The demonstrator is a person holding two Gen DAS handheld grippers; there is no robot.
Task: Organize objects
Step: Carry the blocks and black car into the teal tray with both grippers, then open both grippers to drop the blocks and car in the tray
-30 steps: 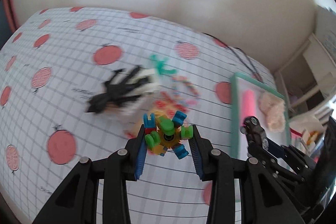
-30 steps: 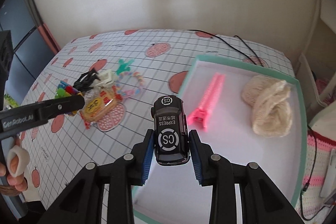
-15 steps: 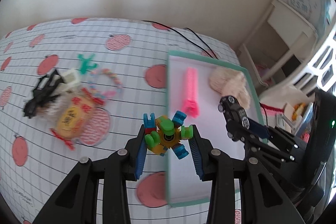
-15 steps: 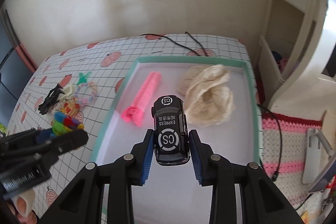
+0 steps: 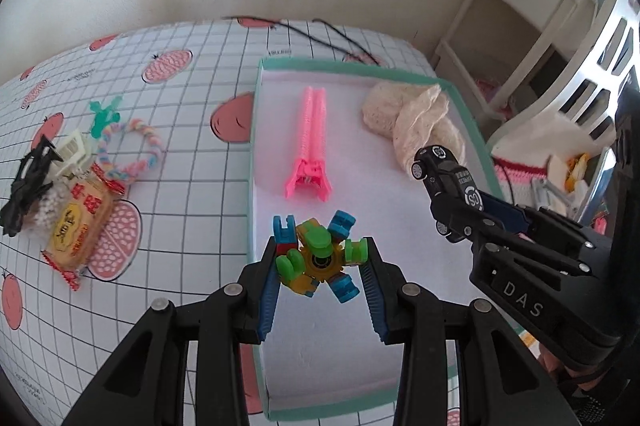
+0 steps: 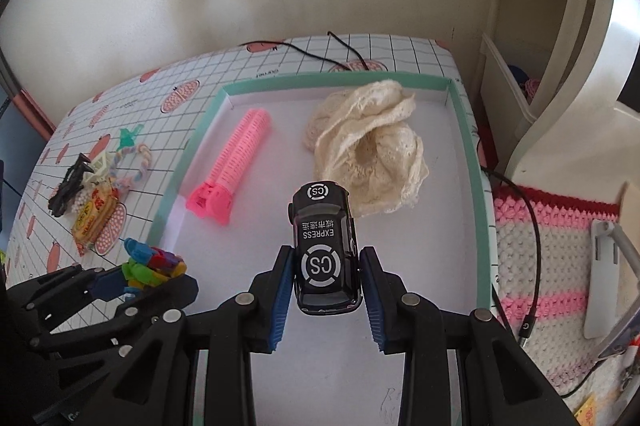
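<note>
My left gripper (image 5: pixel 320 278) is shut on a colourful block toy (image 5: pixel 316 258) and holds it above the near left part of the green-rimmed tray (image 5: pixel 256 130). My right gripper (image 6: pixel 326 286) is shut on a black toy car (image 6: pixel 324 246) above the tray's middle (image 6: pixel 476 194). The car also shows in the left wrist view (image 5: pixel 444 182). The block toy also shows in the right wrist view (image 6: pixel 148 262). In the tray lie a pink hair curler (image 5: pixel 312 142) and a cream knitted cloth (image 5: pixel 412 118).
Left of the tray on the checked tablecloth (image 5: pixel 180 154) lie a snack packet (image 5: pixel 78 222), a black clip (image 5: pixel 28 182), a white clip (image 5: pixel 74 154), a pastel rope ring (image 5: pixel 132 150) and a teal piece (image 5: pixel 104 114). A black cable (image 5: pixel 328 34) runs behind the tray. Shelves and a crocheted mat (image 6: pixel 552 246) are on the right.
Both grippers have moved right, from over the tablecloth to over the tray, each still holding its toy. The loose items on the cloth have not moved.
</note>
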